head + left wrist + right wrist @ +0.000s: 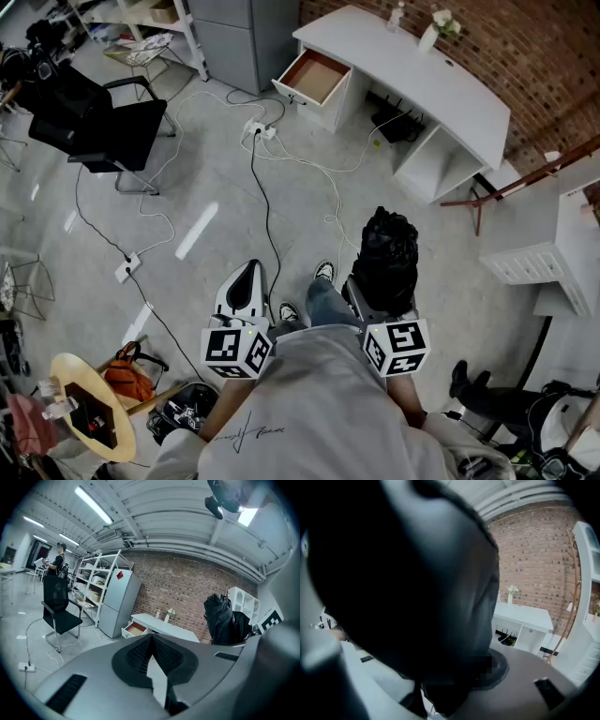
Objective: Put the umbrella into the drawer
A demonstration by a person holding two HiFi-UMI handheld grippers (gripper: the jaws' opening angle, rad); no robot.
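Far across the grey floor (206, 187) from the white desk's (412, 75) open drawer (314, 77), we are clamping the black umbrella (384, 253) between our right gripper's (375, 295) jaws, while our left gripper (248, 272) is hanging closed and empty.

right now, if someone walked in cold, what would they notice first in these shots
First, the black umbrella, bundled up in the right gripper, low and right of centre in the head view; it also fills the right gripper view. Next, the open drawer with its brown inside, at the left end of the white desk by the brick wall, well ahead of the person. The left gripper is shut and empty.
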